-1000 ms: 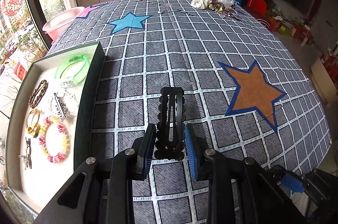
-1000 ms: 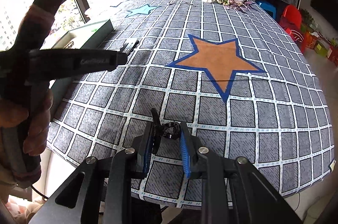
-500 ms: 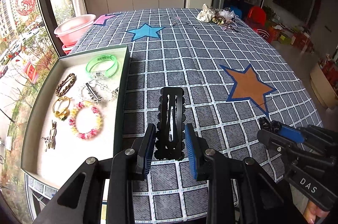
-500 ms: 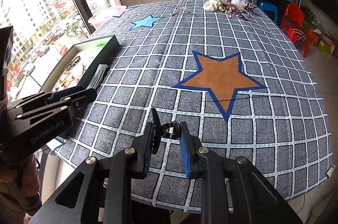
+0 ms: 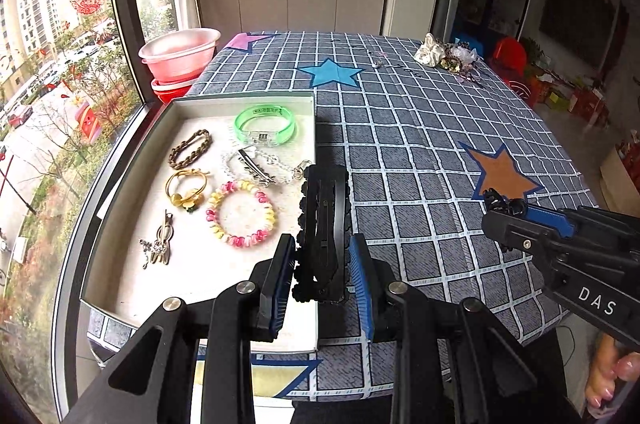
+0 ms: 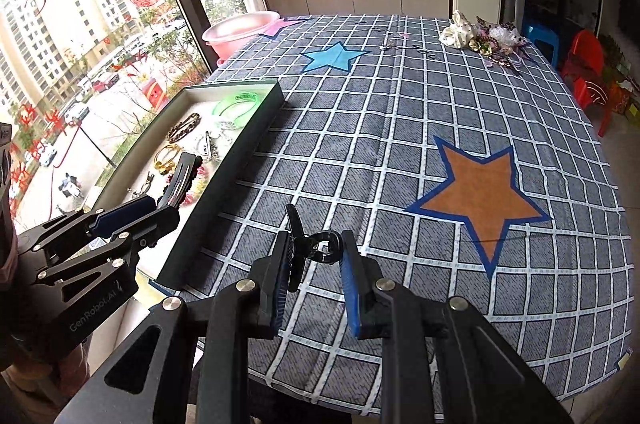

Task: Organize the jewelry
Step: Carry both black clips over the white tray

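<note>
My left gripper (image 5: 322, 276) is shut on a large black hair clip (image 5: 325, 220), held upright above the right wall of the white-lined jewelry tray (image 5: 200, 104). In the tray lie a green bangle (image 5: 265, 125), a brown chain bracelet (image 5: 190, 149), a gold ring piece (image 5: 187, 186), a pink and yellow bead bracelet (image 5: 241, 213), a silver clip (image 5: 256, 167) and a small metal charm (image 5: 158, 241). My right gripper (image 6: 316, 278) is shut on a small black claw clip (image 6: 316, 244), held above the checked cloth right of the tray (image 6: 228, 160).
A pink basin (image 5: 180, 54) stands past the table's far left edge. A heap of fabric flowers and trinkets (image 6: 480, 38) lies at the far right of the table. Blue (image 6: 334, 57) and orange (image 6: 482, 196) stars mark the cloth.
Both grippers have risen and pulled back toward the near edge. My left gripper has shifted left with the hair clip, now over the tray's right wall. Both grips are unchanged.
</note>
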The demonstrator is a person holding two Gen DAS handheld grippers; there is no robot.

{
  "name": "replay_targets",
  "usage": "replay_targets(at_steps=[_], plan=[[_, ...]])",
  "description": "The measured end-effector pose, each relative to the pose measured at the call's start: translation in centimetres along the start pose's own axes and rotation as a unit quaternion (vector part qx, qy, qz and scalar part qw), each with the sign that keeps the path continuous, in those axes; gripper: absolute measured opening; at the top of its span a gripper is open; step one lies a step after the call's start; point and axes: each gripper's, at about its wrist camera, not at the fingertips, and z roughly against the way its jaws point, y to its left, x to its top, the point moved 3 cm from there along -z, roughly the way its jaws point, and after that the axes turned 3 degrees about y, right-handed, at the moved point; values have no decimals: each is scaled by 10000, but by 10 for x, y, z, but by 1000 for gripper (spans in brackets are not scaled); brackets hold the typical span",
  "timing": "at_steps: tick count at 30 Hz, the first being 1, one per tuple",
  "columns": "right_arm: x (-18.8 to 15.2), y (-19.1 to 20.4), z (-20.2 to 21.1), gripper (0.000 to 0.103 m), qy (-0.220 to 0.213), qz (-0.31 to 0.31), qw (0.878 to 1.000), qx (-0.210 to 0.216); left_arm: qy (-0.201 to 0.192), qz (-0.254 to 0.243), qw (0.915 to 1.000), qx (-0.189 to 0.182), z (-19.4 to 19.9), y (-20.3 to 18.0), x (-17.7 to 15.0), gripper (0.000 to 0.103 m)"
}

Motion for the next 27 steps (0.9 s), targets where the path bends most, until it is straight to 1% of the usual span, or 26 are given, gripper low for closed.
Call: replay_targets(at_steps=[5, 16, 22, 27], plan=[[11, 28, -4, 26, -3, 260, 9996, 128, -79, 134, 9998, 94, 7, 23, -2, 36], [27, 89, -19, 26, 62, 777, 9961, 421, -98, 403, 9988, 279, 10, 61, -7, 36], [34, 105, -28, 26, 111, 905, 9946, 501, -70, 486, 9981, 363, 5, 77, -8, 36], [38, 108, -34, 26, 169, 874, 9947, 520, -9, 504, 9979, 418, -1, 87, -9, 36]])
